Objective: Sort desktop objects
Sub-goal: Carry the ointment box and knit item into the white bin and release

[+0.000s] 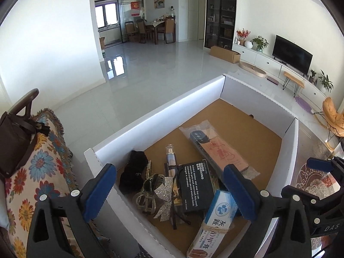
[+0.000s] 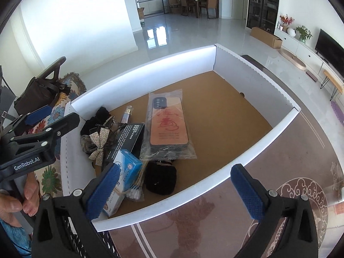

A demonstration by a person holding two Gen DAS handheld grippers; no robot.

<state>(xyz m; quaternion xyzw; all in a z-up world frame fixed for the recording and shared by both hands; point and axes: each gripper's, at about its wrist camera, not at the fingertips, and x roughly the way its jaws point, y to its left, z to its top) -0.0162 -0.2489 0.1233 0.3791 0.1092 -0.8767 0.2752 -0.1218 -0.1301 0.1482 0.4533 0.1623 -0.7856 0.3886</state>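
Two grippers hang over one shallow white box [image 2: 253, 144] with a brown cardboard floor, and both of mine stand wide with nothing between the blue pads. Under the box lies a brownish rug [image 2: 215, 221] with pale cloud patterns; past it, glossy white floor tiles [image 1: 150, 68] run back to a dining table with chairs [image 1: 154, 26], a dark glass cabinet [image 1: 220, 13], and a low white unit carrying a television [image 1: 291, 53] and potted plants. Off to the left sits a flower-patterned throw [image 1: 43, 172] with a dark bag [image 1: 15, 146] on it.

My left gripper [image 1: 167, 191] hovers above the near left part of the box, where most things are heaped: a black odor-bar box [image 1: 196, 188], a rhinestone bow [image 1: 165, 193], a small glass bottle [image 1: 171, 159], a black cloth bundle [image 1: 134, 172], and a blue-and-white carton [image 1: 215, 221] just beside its right pad. A bagged phone case [image 2: 168, 126] lies flat nearer the middle, apart from the pile.

My right gripper [image 2: 174, 191] hangs over the box's near wall, with cotton swabs [image 2: 137, 189] and a black pouch [image 2: 161, 178] just ahead, inside the box.
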